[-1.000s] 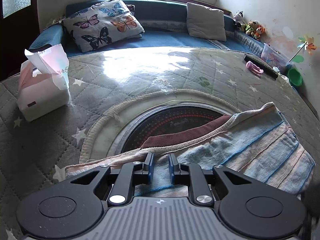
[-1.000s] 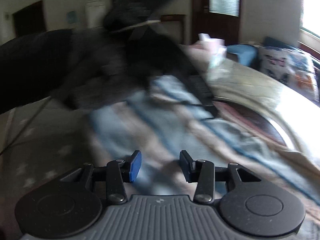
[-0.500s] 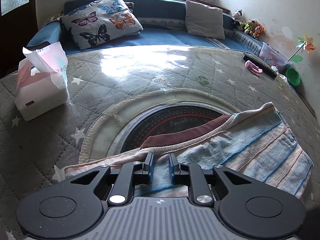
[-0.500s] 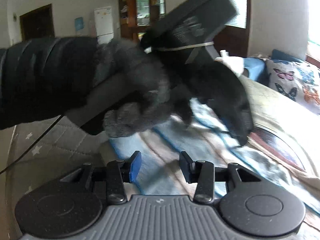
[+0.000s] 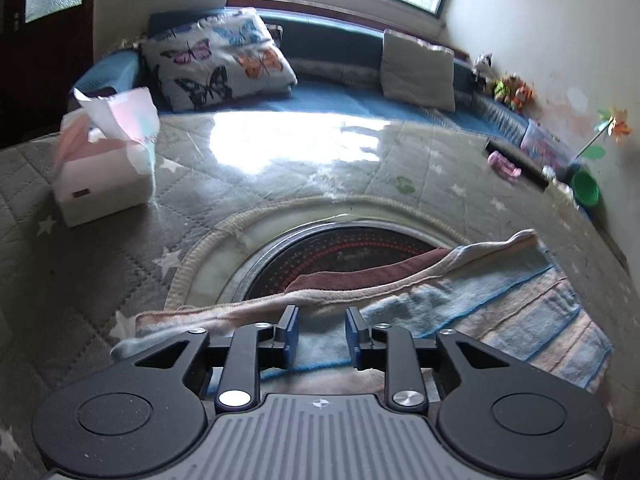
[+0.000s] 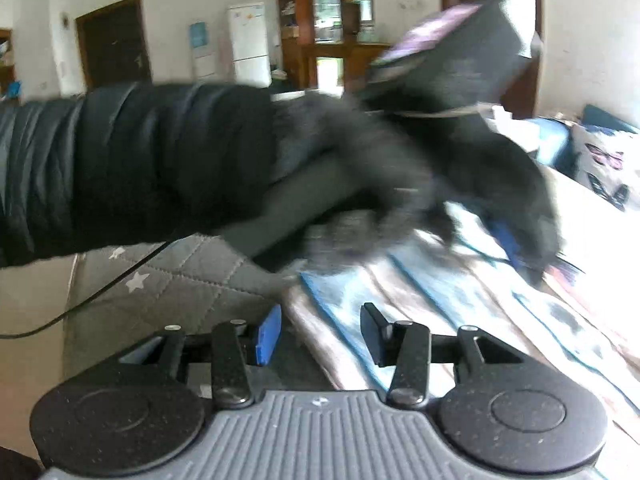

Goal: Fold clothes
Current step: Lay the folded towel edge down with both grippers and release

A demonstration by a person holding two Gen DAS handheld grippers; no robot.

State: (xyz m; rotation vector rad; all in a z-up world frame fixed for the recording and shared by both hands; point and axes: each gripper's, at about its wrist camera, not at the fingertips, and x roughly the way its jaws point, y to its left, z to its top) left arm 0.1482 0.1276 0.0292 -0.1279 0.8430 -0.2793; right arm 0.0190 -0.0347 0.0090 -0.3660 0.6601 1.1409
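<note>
In the left wrist view the left gripper (image 5: 319, 334) sits at the lower centre of the frame with its 2 blue-padded fingers (image 5: 291, 332) parted and nothing between them, poised over the near edge of the striped towel (image 5: 500, 312). The towel, in pale blue and pink bands, lies folded on the quilted table cover (image 5: 280, 184) and stretches from the lower centre to the right of the frame, its far edge overlapping a round dark disc (image 5: 344, 248) set in the table's middle; a brown layer shows along that edge. A white tissue box (image 5: 104, 184) stands at the left, a butterfly cushion (image 5: 216, 64) and a plain cushion (image 5: 418, 70) lie on the bench at the top, and a green bowl (image 5: 586, 194) sits at the right edge. In the right wrist view the right gripper (image 6: 318, 338) is also spread open and empty, low in the frame above the towel's (image 6: 440, 300) corner. Across the middle, blurred, a black-gloved left hand (image 6: 360, 168) holds the other gripper's handle above the towel.
</note>
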